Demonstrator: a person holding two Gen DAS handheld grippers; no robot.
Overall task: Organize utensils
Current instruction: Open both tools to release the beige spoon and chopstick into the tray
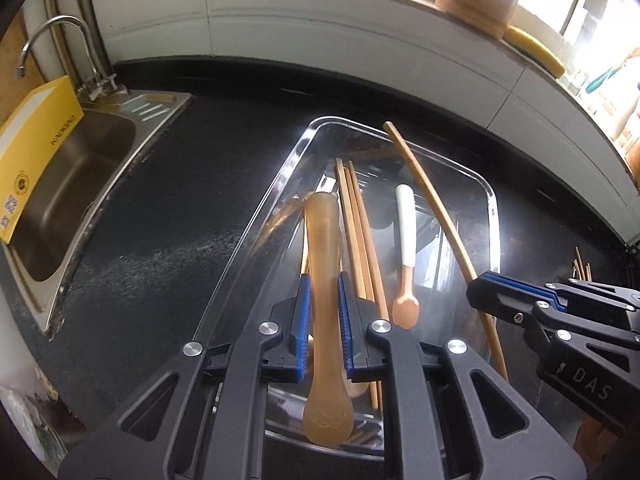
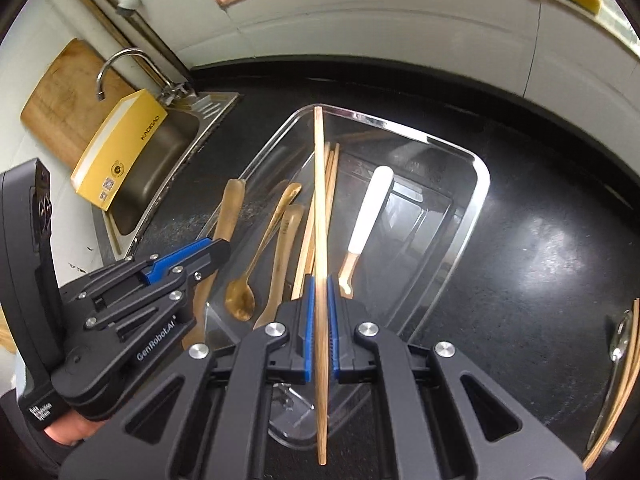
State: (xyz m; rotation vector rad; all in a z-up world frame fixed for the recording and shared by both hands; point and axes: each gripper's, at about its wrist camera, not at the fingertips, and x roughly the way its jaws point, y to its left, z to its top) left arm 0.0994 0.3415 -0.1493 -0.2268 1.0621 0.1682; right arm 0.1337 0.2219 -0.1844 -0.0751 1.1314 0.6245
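My left gripper [image 1: 323, 280] is shut on the handle of a tan translucent spoon [image 1: 324, 236], held over the left side of a clear plastic tray [image 1: 256, 216]. My right gripper [image 2: 320, 280] is shut on a single long wooden chopstick [image 2: 319, 184], which slants above the tray's middle. In the tray lie several chopsticks [image 2: 332, 168], a gold metal spoon [image 2: 242, 296], another tan spoon [image 2: 286, 236] and a white-handled small spoon [image 2: 370, 208]. Each gripper shows in the other's view: the right gripper [image 1: 476, 292] and the left gripper [image 2: 220, 250].
The tray sits on a black countertop [image 1: 168, 208]. A steel sink [image 1: 72, 184] with a faucet [image 1: 52, 36] and a yellow box [image 1: 36, 152] is to the left. A wooden board [image 2: 68, 96] leans behind it. More utensils [image 2: 622, 360] lie at the far right.
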